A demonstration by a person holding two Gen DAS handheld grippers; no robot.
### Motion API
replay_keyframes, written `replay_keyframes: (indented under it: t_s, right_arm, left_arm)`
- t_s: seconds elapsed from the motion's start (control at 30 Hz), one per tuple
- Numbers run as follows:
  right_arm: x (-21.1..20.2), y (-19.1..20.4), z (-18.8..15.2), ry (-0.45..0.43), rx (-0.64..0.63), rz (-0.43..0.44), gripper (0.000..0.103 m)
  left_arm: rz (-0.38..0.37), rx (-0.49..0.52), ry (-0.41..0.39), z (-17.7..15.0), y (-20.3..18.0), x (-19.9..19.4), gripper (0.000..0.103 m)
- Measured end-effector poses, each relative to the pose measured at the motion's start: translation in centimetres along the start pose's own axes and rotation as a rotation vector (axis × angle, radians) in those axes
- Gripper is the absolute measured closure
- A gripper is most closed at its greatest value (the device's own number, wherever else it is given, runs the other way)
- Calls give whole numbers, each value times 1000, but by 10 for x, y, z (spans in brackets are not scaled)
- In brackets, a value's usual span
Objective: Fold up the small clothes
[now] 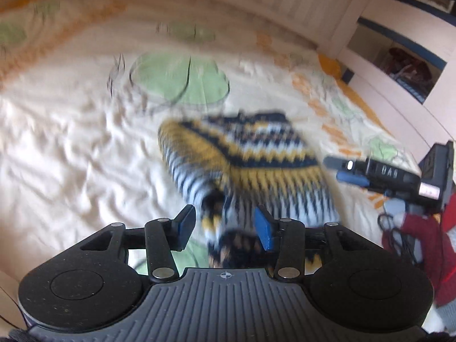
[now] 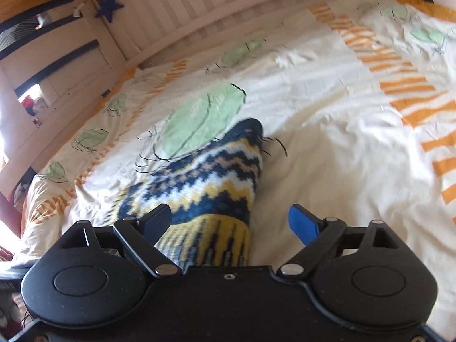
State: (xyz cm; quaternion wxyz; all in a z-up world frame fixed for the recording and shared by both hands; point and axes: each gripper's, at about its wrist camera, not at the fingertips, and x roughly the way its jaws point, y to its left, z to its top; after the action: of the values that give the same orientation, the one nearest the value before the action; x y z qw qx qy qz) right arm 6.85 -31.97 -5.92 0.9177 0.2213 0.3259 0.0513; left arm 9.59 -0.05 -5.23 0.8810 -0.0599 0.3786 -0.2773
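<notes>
A small knitted sweater (image 1: 256,156) with navy, yellow and white zigzag bands lies on the bed, one sleeve folded across it. My left gripper (image 1: 225,228) is open just above the sleeve's cuff (image 1: 216,213), which lies between the fingers, not pinched. In the left wrist view my right gripper (image 1: 347,171) hovers at the sweater's right edge. In the right wrist view the sweater (image 2: 211,188) lies under the open right gripper (image 2: 230,222), its left finger (image 2: 156,219) over the knit and the right finger (image 2: 302,225) over bare sheet.
The bed sheet (image 1: 71,156) is cream with green leaf prints and orange stripes. A white slatted bed rail (image 2: 199,2) runs along the far side. Red and white clothes (image 1: 421,242) lie at the right edge. Shelves (image 1: 407,65) stand beyond the bed.
</notes>
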Motion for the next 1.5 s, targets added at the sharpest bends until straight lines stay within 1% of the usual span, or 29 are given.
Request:
replay_keyframes:
  t_s: [0.07, 0.17, 0.2, 0.27, 0.3, 0.37, 0.43, 0.5, 0.6, 0.63, 0.7, 0.77, 0.83, 0.9, 0.97, 1.03, 1.07, 1.2, 1.33, 1.4, 1.5]
  right_arm:
    - [0, 7, -3, 8, -36, -15, 9]
    - [5, 10, -11, 35, -88, -68, 8]
    - [7, 10, -15, 53, -116, -111, 8]
    - [13, 7, -24, 84, -171, -191, 4]
    - [13, 4, -27, 92, -179, -209, 2]
    - [13, -2, -31, 104, -154, -201, 1]
    - [9, -1, -29, 104, -141, -193, 1]
    - [2, 4, -23, 55, -146, -178, 1]
    - [-6, 15, -5, -56, -152, -157, 1]
    - [-4, 18, 3, -78, -153, -157, 1]
    - [9, 20, 19, -91, -163, -152, 0]
    - [31, 21, 28, -76, -180, -164, 1]
    - [58, 16, 29, -17, -182, -183, 1]
    - [82, 8, 23, 59, -180, -220, 1]
    - [89, -5, 15, 82, -118, -195, 1]
    - [82, -15, 11, 68, -36, -164, 1]
    - [77, -16, 10, 59, -26, -160, 1]
    - [52, -9, 10, 3, -35, -143, 1]
    - [27, 0, 9, -61, -34, -113, 1]
    - [18, 7, 7, -75, -50, -106, 1]
    - [5, 18, 1, -83, -75, -89, 1]
  left_arm:
    - [18, 38, -66, 8, -12, 0, 49]
    - [49, 76, -96, 15, -25, 20, 47]
    - [69, 86, -99, 14, -27, 28, 47]
    - [126, 104, -89, 5, -27, 41, 47]
    - [147, 100, -76, 1, -24, 47, 47]
    - [169, 56, -36, -11, -10, 53, 47]
    - [164, -7, -1, -19, 5, 60, 45]
    - [147, -61, 0, -23, 15, 61, 42]
    - [147, -53, -4, -23, 15, 58, 42]
    - [149, -46, -3, -22, 13, 58, 42]
    - [146, -48, 1, -22, 13, 58, 42]
    - [143, -61, 5, -21, 12, 61, 40]
    - [140, -75, 6, -21, 14, 62, 37]
    - [130, -97, 8, -22, 19, 61, 36]
    - [120, -126, 5, -23, 24, 57, 33]
    - [105, -164, -4, -23, 30, 51, 33]
    - [97, -179, -16, -23, 32, 46, 34]
    - [103, -185, -73, -19, 30, 26, 34]
    - [146, -171, -124, -12, 27, 14, 35]
    - [136, -172, -133, -9, 26, 15, 34]
    - [127, -149, -112, -6, 23, 24, 34]
